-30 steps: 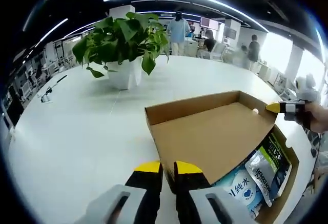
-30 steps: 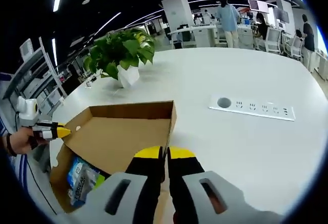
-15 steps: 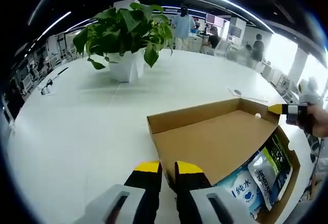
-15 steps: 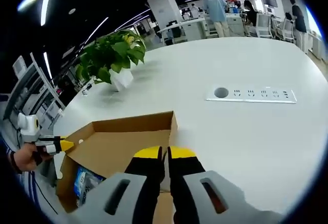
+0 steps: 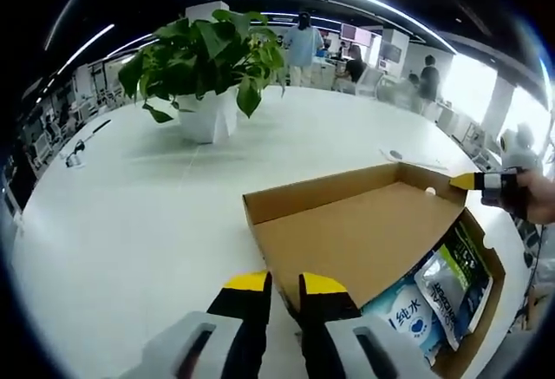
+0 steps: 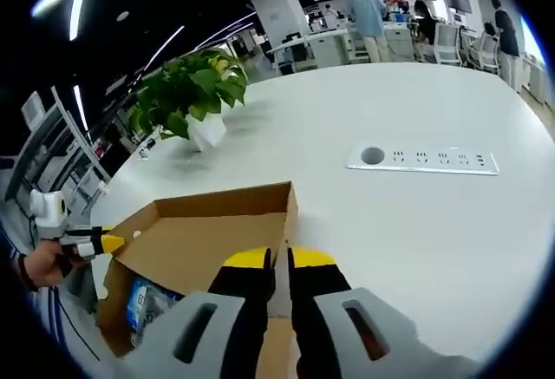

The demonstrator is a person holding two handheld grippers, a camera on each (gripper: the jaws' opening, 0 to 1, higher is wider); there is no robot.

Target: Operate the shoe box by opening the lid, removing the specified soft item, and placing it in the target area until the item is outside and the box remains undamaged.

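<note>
A brown cardboard shoe box (image 5: pixel 486 262) lies on the white table with its lid (image 5: pixel 364 231) raised. My left gripper (image 5: pixel 284 282) is shut on the lid's near corner edge. My right gripper (image 6: pixel 278 259) is shut on the lid's (image 6: pixel 212 236) other corner, and its yellow tip (image 5: pixel 473 181) enters the left gripper view from the right. Inside the box lie soft packs: a blue-and-white wipes pack (image 5: pixel 406 316) and a green pack (image 5: pixel 461 277), also seen as packs (image 6: pixel 143 303) under the lid. The left gripper (image 6: pixel 94 242), held by a hand, shows at the far left.
A potted green plant (image 5: pixel 208 62) (image 6: pixel 189 93) stands on the table beyond the box. A flush power strip (image 6: pixel 425 160) is set into the tabletop right of the box. People and desks are far behind.
The lid has shifted only slightly with both grippers still on its corners. Both cameras moved a little, and the gap between each gripper's jaws looks a touch wider.
</note>
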